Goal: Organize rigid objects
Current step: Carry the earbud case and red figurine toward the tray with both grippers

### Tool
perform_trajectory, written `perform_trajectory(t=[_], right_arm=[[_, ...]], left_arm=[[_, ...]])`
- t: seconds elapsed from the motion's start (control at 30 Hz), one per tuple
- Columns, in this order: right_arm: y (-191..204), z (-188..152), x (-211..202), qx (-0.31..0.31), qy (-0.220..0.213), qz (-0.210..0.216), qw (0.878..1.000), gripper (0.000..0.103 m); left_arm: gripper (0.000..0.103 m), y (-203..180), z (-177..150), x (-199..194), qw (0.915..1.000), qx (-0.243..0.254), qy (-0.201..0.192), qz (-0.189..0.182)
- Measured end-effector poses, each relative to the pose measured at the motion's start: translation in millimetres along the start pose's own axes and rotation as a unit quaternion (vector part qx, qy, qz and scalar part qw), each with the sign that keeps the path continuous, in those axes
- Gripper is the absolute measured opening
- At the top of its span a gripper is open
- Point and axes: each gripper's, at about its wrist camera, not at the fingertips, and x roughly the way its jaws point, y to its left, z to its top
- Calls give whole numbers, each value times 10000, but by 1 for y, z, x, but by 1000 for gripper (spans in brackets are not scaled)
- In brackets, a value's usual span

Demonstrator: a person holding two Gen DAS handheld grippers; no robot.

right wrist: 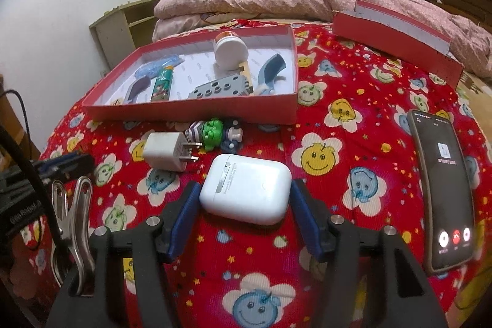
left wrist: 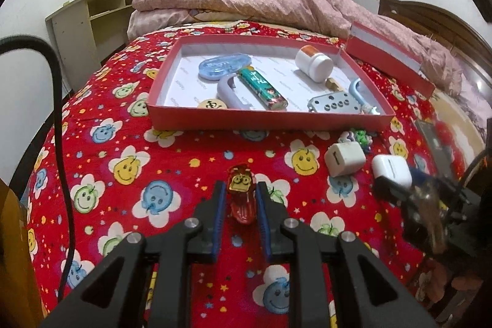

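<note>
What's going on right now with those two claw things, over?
Left gripper shut on red toy figure. Right gripper fingers straddle white earbud case, apparently not pressing. Red box ahead, path clear.

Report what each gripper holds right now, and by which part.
The left gripper is shut on the red toy figure, clamping its sides. The right gripper straddles the white earbud case; whether its pads press cannot be told.

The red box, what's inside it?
Inside the red box: a white jar, a clear blue case, a green lighter, two handles, a metal plate. The front wall hides part of a round token.
</note>
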Motion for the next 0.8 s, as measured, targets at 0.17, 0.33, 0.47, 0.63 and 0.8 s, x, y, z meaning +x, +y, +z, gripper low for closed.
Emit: perform_trajectory(t=[0.17,0.33,0.47,0.63,0.8], right_arm=[[3,-5,-5,-22,24,-69,10000,61],[10,-12,-9,-88,43,-139,9999,61],[11,-14,-16,-24,29,-109,9999,61],[5,-7,-33,12,-209,-222,9995,61],[2,-3,-41,78,-236,-64,9997,61]], left_arm=[[20,6,1,-9,9999,-76,-83,-15],[20,11,-2,-15,9999,-126,-112,-16],[20,14,-4,-18,9998,-166,-109,-29],[20,18,0,-25,9995,-238,-205,-37],[20,18,4,-29,9994,-252,-237,-40]])
